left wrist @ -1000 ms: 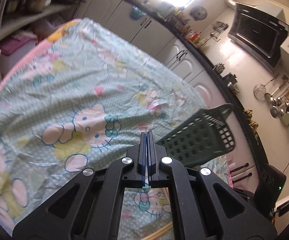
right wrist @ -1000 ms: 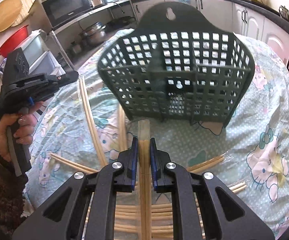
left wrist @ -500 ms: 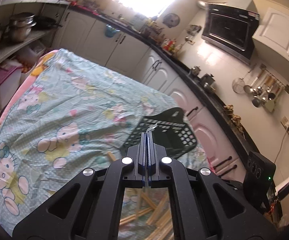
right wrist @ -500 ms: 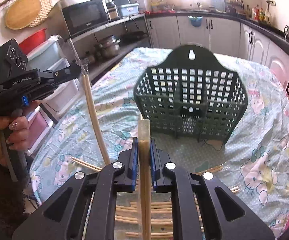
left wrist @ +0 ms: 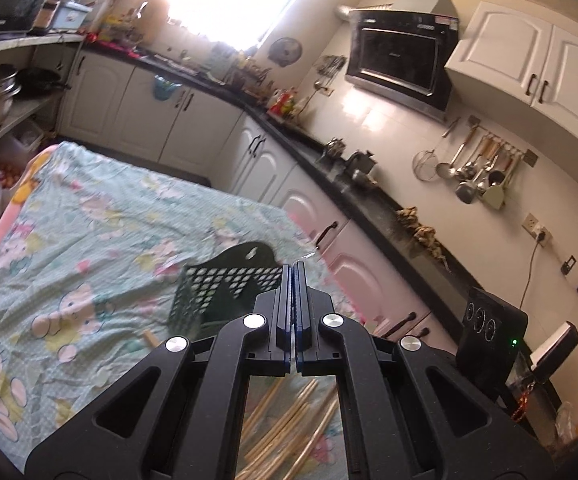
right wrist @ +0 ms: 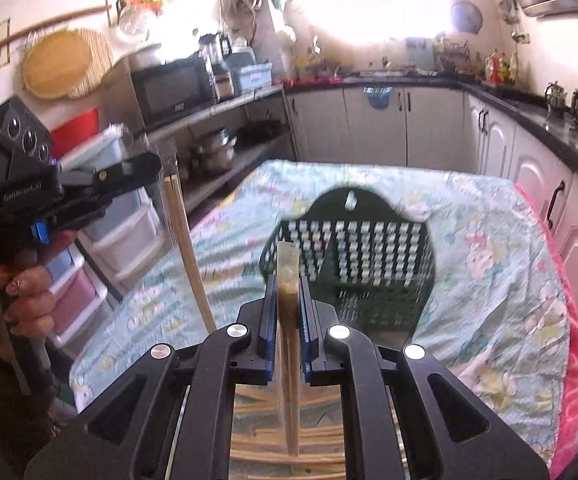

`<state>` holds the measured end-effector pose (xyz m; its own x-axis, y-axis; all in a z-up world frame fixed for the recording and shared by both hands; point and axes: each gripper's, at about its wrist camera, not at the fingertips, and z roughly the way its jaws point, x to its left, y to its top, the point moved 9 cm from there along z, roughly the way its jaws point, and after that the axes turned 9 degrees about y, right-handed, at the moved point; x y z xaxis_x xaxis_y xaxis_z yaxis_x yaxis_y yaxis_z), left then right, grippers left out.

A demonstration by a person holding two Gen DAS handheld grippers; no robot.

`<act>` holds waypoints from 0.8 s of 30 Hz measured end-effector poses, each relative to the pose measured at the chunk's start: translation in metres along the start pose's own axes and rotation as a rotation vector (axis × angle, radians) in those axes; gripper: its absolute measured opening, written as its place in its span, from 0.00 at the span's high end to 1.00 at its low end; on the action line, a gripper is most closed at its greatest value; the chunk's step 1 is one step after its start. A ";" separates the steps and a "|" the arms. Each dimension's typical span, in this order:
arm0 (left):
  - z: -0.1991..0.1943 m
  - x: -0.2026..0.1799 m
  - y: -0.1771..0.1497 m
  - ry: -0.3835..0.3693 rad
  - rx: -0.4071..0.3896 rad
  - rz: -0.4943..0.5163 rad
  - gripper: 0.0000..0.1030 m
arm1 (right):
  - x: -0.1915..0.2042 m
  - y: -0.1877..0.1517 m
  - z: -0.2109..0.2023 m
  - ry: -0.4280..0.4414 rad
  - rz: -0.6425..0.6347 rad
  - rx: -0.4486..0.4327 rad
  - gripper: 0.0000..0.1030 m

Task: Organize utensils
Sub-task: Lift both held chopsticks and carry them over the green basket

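Nearest the camera, the right gripper (right wrist: pixel 287 292) pinches a wrapped pair of chopsticks (right wrist: pixel 287 280) short of the dark green utensil basket (right wrist: pixel 369 256), and the left gripper (right wrist: pixel 157 168), out beside the basket, is pressed together on the clear wrapper tip of a second pair (right wrist: pixel 185 248) that dangles below it. That thin hold looks the likelier to fail: the long pair could swing, slip free, or snag the basket's rim. Loose chopsticks (right wrist: pixel 289 440) lie on the cartoon-print cloth (right wrist: pixel 489 264) before the basket; beyond it stand white cabinets (right wrist: pixel 409 120).
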<state>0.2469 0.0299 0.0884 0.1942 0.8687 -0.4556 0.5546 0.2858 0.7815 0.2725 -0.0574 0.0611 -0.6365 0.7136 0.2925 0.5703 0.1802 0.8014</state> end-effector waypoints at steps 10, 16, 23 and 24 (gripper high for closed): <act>0.000 -0.047 0.034 -0.055 -0.067 0.049 1.00 | -0.021 0.056 -0.040 -0.041 -0.004 -0.153 0.94; 0.003 -0.068 0.059 -0.060 -0.125 0.078 1.00 | -0.029 0.090 -0.066 -0.056 -0.015 -0.237 0.94; 0.008 -0.081 0.091 -0.039 -0.194 0.095 1.00 | -0.037 0.129 -0.089 -0.095 -0.046 -0.323 0.94; 0.009 -0.081 0.095 -0.034 -0.203 0.094 1.00 | -0.038 0.135 -0.092 -0.100 -0.049 -0.338 0.94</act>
<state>0.2910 -0.0172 0.1957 0.2664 0.8823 -0.3879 0.3591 0.2826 0.8895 0.3256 -0.1229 0.2062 -0.5954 0.7753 0.2105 0.3256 -0.0066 0.9455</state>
